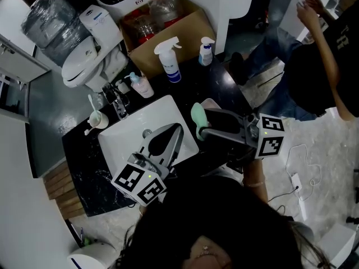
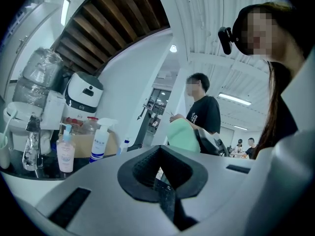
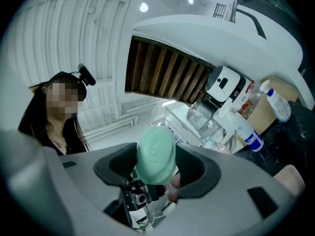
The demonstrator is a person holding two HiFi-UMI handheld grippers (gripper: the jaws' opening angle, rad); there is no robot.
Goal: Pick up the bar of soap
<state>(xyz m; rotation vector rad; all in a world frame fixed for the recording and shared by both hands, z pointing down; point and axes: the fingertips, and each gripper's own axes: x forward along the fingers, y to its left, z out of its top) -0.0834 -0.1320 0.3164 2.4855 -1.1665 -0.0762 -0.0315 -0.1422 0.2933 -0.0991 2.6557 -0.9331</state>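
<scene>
A mint-green oval bar of soap (image 1: 197,114) is held up in the air, clamped between the jaws of my right gripper (image 1: 201,122), above the black counter just right of the sink. The right gripper view shows the soap (image 3: 156,154) upright between the dark pads, with my right gripper (image 3: 156,167) shut on it. My left gripper (image 1: 178,129) hovers over the white basin with its jaws together and nothing in them. In the left gripper view the soap (image 2: 183,136) appears beyond the closed left gripper (image 2: 160,168).
A white sink (image 1: 126,129) sits in a black counter (image 1: 84,167) with a faucet (image 1: 116,102) behind it. A spray bottle (image 1: 170,61), a pink pump bottle (image 1: 142,86), a small blue bottle (image 1: 206,51) and a cardboard box (image 1: 188,26) stand at the back. A person (image 1: 320,66) stands at right.
</scene>
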